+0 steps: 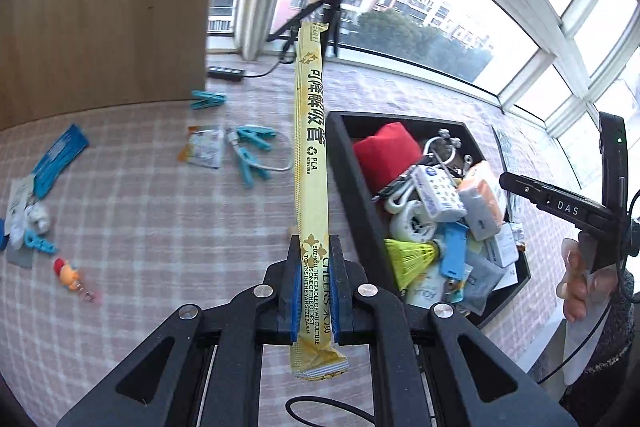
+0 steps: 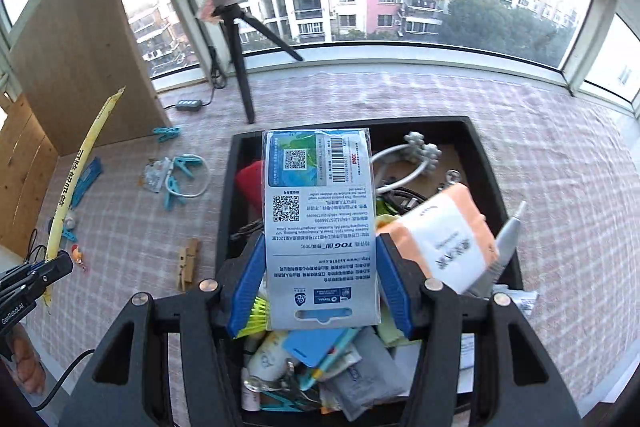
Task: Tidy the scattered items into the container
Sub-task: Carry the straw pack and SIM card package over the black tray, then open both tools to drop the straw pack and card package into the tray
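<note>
Yellow straw pack [image 1: 311, 163] is long, light and floppy, so I'd grip it low as now; left gripper [image 1: 316, 259] is nearly closed, pinching its bottom end, pack upright over the desk just left of the tray [image 1: 344, 163]. Silver card pack [image 2: 318, 211] is stiffer and flat, likely slick: right gripper [image 2: 320, 259] is half-spread, clamping its side edges, held above the full tray.

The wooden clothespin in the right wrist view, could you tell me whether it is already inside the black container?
No, the wooden clothespin lies on the checked cloth just outside the left wall of the black container.
</note>
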Motion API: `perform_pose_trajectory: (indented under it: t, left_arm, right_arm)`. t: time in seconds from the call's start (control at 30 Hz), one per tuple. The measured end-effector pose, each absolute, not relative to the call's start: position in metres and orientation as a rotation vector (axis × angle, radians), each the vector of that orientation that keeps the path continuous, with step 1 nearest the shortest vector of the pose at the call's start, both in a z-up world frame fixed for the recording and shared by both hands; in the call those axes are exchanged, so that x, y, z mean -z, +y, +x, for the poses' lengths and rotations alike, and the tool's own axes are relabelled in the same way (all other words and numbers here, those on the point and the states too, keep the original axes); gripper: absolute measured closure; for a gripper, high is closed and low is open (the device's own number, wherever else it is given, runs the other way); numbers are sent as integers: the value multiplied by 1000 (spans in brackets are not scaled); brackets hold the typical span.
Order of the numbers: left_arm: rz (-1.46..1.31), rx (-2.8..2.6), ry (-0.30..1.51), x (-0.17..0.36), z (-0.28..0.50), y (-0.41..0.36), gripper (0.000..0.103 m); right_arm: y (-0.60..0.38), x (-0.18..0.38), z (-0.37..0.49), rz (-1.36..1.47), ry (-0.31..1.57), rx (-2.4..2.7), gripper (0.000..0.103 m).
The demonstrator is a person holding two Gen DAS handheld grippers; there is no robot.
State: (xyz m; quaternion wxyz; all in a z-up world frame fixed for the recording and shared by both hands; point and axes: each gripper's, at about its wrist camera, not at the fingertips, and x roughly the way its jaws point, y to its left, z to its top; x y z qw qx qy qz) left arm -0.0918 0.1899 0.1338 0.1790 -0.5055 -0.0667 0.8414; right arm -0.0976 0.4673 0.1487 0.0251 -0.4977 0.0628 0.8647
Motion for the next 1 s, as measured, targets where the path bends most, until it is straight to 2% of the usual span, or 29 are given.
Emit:
perform_pose_trajectory:
  t: [0.3, 0.57, 0.6, 0.63, 0.7, 0.73, 1.0]
  left_arm:
    - [-1363, -2218, -14, -137, -99, 319, 93]
    - [-1336, -2134, 50, -136, -103, 381, 93]
    - [-1337, -2113, 42, -136, -104, 385, 86]
    - [-1344, -2101, 53, -135, -105, 390, 68]
    - [-1329, -2111, 89, -136, -103, 396, 52]
    - [-1311, -2116, 113, -136, -100, 398, 52]
    - [-1325, -2142, 154, -135, -98, 391, 52]
  right_arm:
    - [539, -148, -72, -1481, 254, -2545, 49]
    - [564, -129, -54, -1515, 297, -2475, 49]
    - [566, -127, -52, -1521, 312, -2479, 49]
    - [566, -124, -51, -1535, 326, -2494, 48]
    - [563, -119, -51, -1579, 322, -2510, 45]
    - [561, -120, -51, -1566, 312, -2507, 40]
    - [562, -126, -55, -1522, 332, -2501, 40]
